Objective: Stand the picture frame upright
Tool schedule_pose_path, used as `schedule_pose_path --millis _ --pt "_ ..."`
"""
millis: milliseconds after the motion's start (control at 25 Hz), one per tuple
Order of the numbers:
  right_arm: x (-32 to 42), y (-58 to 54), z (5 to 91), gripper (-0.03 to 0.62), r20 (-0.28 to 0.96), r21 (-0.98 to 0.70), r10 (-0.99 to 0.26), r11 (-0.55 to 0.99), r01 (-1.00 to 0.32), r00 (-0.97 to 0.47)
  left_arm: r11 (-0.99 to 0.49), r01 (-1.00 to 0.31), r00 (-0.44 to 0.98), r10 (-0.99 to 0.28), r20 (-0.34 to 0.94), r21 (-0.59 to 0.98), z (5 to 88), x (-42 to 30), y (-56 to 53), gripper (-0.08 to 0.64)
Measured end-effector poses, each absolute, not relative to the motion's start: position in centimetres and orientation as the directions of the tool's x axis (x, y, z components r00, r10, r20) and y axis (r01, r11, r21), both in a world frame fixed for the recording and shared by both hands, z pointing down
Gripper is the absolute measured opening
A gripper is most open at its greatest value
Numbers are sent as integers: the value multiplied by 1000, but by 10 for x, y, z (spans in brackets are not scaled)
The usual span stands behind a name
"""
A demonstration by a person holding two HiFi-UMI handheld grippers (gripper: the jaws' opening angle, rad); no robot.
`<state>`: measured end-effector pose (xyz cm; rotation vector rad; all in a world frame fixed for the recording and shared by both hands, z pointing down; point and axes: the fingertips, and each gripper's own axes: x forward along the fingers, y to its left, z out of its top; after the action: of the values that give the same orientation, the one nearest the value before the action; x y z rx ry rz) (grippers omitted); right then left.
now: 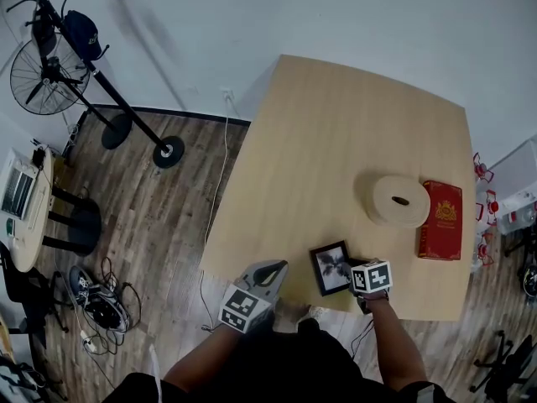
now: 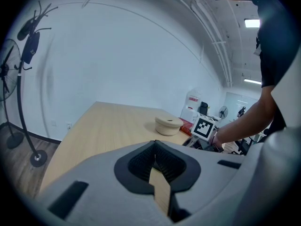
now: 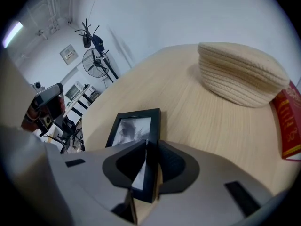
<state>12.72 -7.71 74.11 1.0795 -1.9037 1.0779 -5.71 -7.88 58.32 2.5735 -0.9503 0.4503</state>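
Picture frame (image 1: pixel 331 267): black, rectangular, glazed, b/w photo. It lies flat on the pale wood-grain table (image 1: pixel 336 141), near the front edge.

R gripper (image 1: pixel 352 267): ribbed dark pads pinch the frame's right border, angled steeply down.

L gripper (image 1: pixel 275 269): grey shell, jaws drawn together w/ nothing btwn them. It sits off the table's front-left edge, apart from the frame.

Cream round knitted disc (image 1: pixel 401 200) w/ a centre slot is mid-table. A red hardback book (image 1: pixel 441 219) w/ a gold emblem lies just beside it.
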Motion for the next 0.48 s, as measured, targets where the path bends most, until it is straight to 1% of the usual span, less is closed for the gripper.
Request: schedule_pose_path --millis 120,480 --pt "131 -78 738 67 853 -293 -350 293 -910 -387 -713 -666 726 -553 409 218 582 -55 -77 0" --pt "132 -74 728 67 836 -277 -408 266 -924 -368 -710 -671 721 -559 410 213 582 -61 -71 0"
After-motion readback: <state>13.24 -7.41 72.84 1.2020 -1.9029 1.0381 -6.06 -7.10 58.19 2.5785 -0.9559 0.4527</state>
